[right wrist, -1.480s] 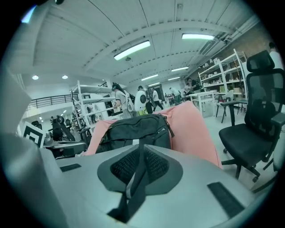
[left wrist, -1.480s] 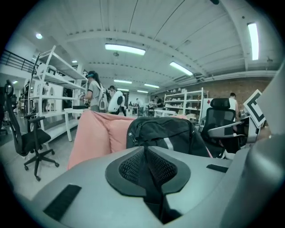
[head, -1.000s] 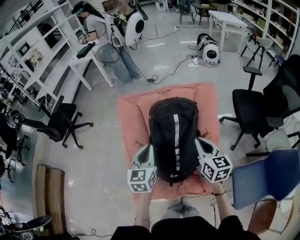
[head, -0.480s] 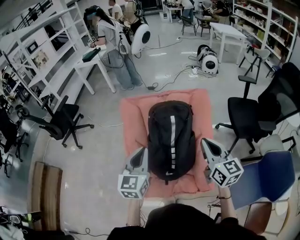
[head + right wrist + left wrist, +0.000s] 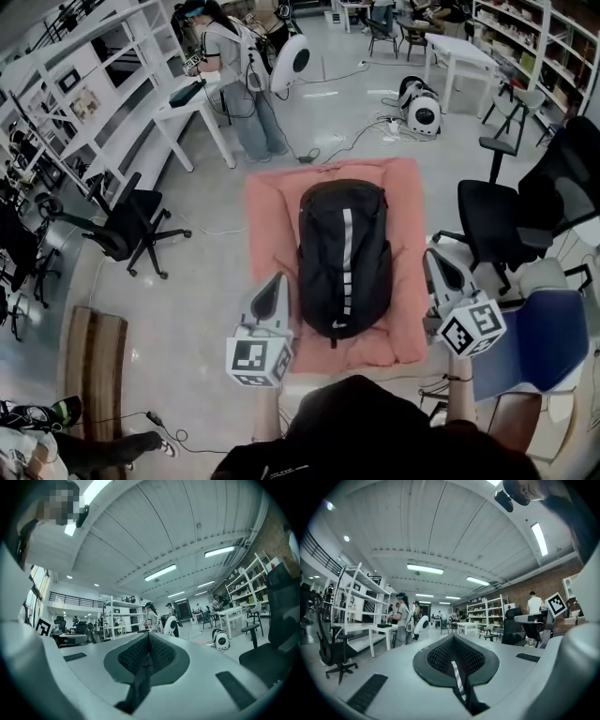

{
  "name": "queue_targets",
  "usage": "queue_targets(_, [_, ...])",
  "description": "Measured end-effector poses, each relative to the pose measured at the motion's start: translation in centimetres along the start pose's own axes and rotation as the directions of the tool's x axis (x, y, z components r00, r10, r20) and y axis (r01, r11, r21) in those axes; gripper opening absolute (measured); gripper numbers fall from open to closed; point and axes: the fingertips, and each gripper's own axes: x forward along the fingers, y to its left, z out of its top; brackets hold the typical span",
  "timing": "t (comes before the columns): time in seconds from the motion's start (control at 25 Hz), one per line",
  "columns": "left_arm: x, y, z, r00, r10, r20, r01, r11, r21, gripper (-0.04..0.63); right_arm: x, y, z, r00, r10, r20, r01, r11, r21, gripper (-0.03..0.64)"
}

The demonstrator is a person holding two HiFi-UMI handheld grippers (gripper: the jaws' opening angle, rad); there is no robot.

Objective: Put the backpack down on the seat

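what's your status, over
Left tool and right tool shut, empty, either side of backpack. Backpack flat on seat. Nothing in the way.

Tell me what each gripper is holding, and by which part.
Nothing. The left gripper and right gripper both have shut, empty jaws, clear of the backpack lying on the seat.

black office chair [image 5: 129, 225], white shelving [image 5: 67, 92], blue chair [image 5: 553, 339]

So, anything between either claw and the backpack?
Nothing visible. The backpack lies flat on the pink seat, with the left claw off its left side and the right claw off its right. Both are shut and apart from it. Only bare seat shows in the gaps.
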Motion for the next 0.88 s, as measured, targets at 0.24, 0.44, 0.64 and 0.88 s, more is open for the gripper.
queue_targets(0.24, [-1.1,0.2,0.1,0.999,0.035,0.008,-0.035,0.999,0.008,0.013,-0.4,-0.2,0.0,1.0,-0.004,0.018,0.004,1.0,0.012,0.012])
queue_targets(0.44, [-1.6,0.0,-0.3,0.999,0.039,0.002,-0.039,0.999,0.002,0.012,-0.6,0.2,0.0,1.0,0.011,0.018,-0.011,1.0,0.005,0.012])
queue_targets(0.64, [-1.7,0.0,-0.6,0.999,0.036,-0.005,-0.036,0.999,0.001,0.014,-0.6,0.3,-0.1,1.0,0.015,0.025,-0.015,1.0,-0.002,0.012])
queue_targets(0.88, [-1.8,-0.2,-0.6,0.999,0.032,-0.006,-0.032,1.0,0.0,0.012,-1.0,-0.1,-0.1,1.0,0.005,0.027,-0.005,1.0,-0.006,0.012])
